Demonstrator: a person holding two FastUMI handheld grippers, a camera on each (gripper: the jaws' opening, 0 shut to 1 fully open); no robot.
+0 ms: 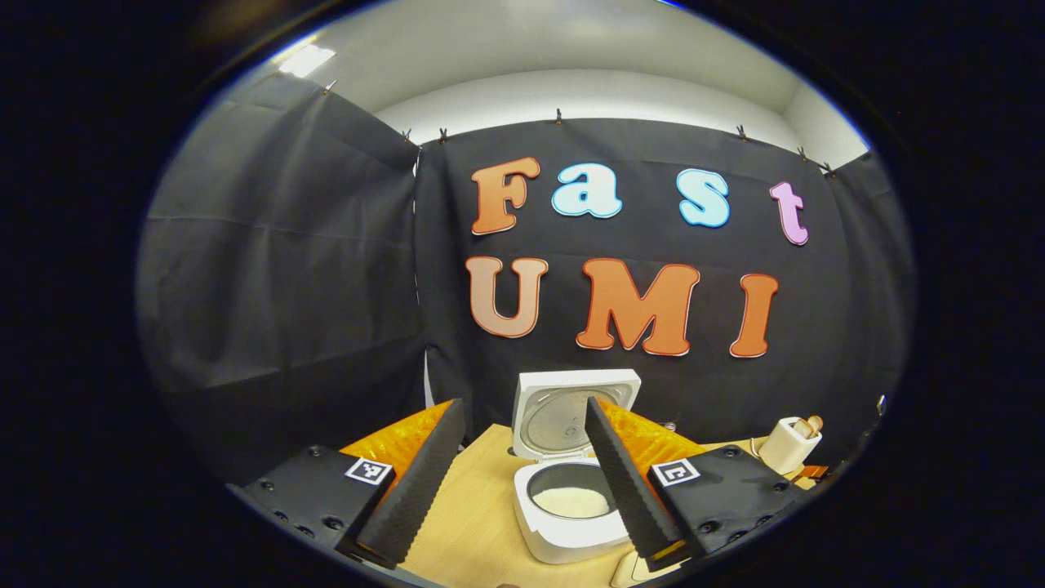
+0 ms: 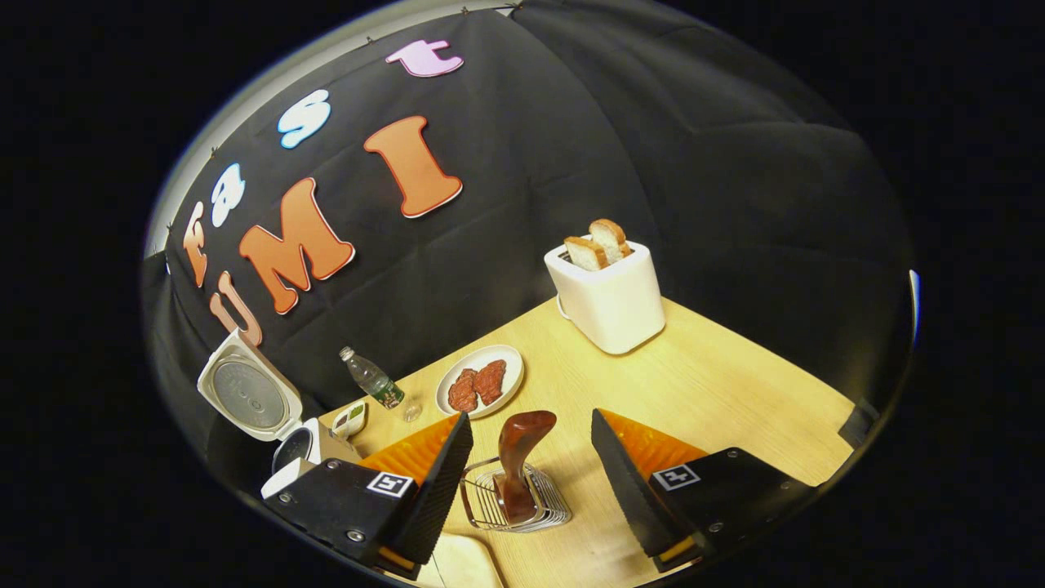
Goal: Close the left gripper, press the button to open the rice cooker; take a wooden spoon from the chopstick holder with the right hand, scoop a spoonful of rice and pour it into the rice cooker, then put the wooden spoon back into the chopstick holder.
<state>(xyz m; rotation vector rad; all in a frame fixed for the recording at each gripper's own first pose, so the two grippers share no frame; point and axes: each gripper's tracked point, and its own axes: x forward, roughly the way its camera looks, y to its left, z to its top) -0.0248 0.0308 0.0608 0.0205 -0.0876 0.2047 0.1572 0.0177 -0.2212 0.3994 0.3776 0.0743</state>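
In the left gripper view, the left gripper point(image 1: 522, 490) has its fingers spread wide with nothing between the pads. The cooker point(image 1: 571, 510) sits on the table point(image 1: 465, 514) just ahead and below, showing in the gap between the fingers and partly behind the right-hand one. Its lid point(image 1: 574, 412) stands up open at the back, and white rice point(image 1: 574, 501) lies in the pot. Farther off, beyond the right-hand finger, a toaster point(image 1: 788, 445) with bread stands near the cloth wall.

In the right gripper view, the right gripper point(image 2: 531, 490) is also wide open and grips nothing. The spoon point(image 2: 520, 457) stands upright in the wire holder point(image 2: 514, 502) directly between the fingers, its brown handle top rising in the gap, clear of both pads. The holder rests on the table just ahead of the fingertips.

This view shows the toaster point(image 2: 608, 298) close up ahead and to the right, with two slices point(image 2: 598, 243) standing out of it. A plate point(image 2: 482, 380) with two dark red pieces lies ahead of the left-hand finger; a bottle point(image 2: 371, 380) and a small dish point(image 2: 349, 419) stand farther to the left. The cooker point(image 2: 302, 445) appears at far left, partly behind the left-hand finger, lid point(image 2: 249, 396) raised.
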